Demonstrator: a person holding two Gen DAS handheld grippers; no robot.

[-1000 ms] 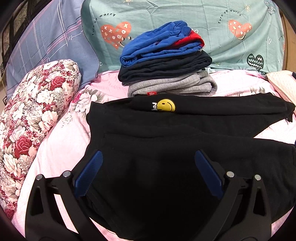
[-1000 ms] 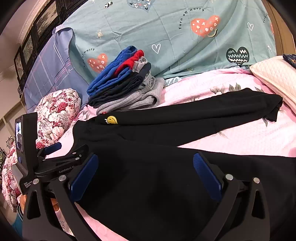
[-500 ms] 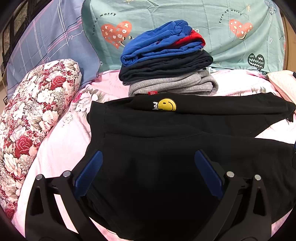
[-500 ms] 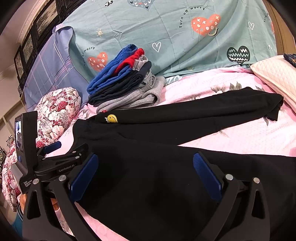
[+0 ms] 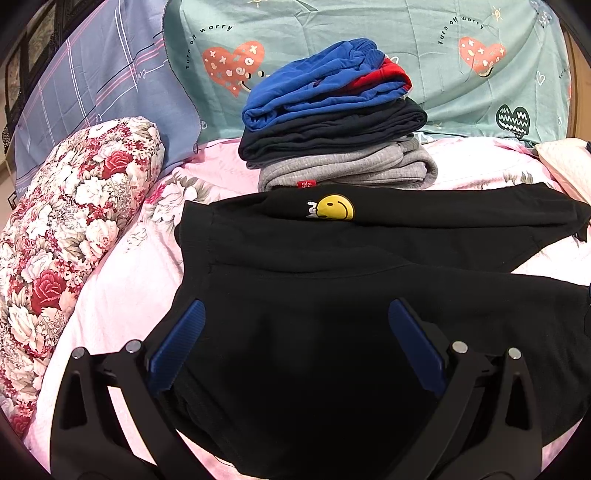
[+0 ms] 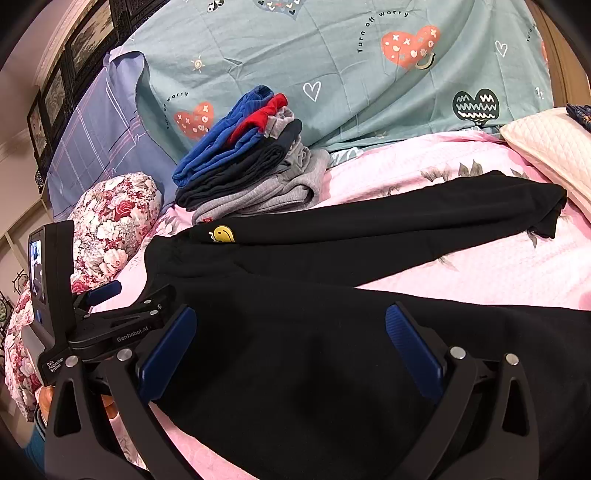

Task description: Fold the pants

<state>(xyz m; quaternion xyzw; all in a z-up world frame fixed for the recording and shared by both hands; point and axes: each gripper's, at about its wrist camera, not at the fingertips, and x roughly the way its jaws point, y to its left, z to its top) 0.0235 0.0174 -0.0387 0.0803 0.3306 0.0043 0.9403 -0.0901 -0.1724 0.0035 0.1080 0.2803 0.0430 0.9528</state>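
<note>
Left tool (image 5: 295,325) is spread wide, blue pads (image 5: 177,343) well apart, nothing pinched between them, just hovering over the waist end of the black pants (image 5: 332,288). Right tool (image 6: 288,332) is the same deal: wide apart, holding nothing, sitting over the near leg of the pants (image 6: 295,369). In the right wrist view you can also see the left tool's body poking in from the left side, with a bit of a hand (image 6: 44,402) under it.

Pants are laid flat on the bed's pink floral sheet (image 5: 129,288), waistband toward the left side of the bed, the two legs running off to the right in a V so a wedge of pink sheet (image 6: 480,273) shows between them. Far leg has a yellow smiley patch (image 5: 335,208) near the hip, and its cuff (image 6: 552,210) ends close to a cream quilted pillow (image 6: 554,147) at the right edge.

Just behind the far leg, touching or nearly so, there's a stack of folded clothes (image 5: 332,122): grey at the bottom, dark navy in the middle, blue with some red on top. Behind that a teal pillow with hearts (image 5: 369,22) leans at the head of the bed, a blue plaid pillow (image 5: 103,85) next to it, and a rose-print bolster (image 5: 66,229) lies along the left edge.
</note>
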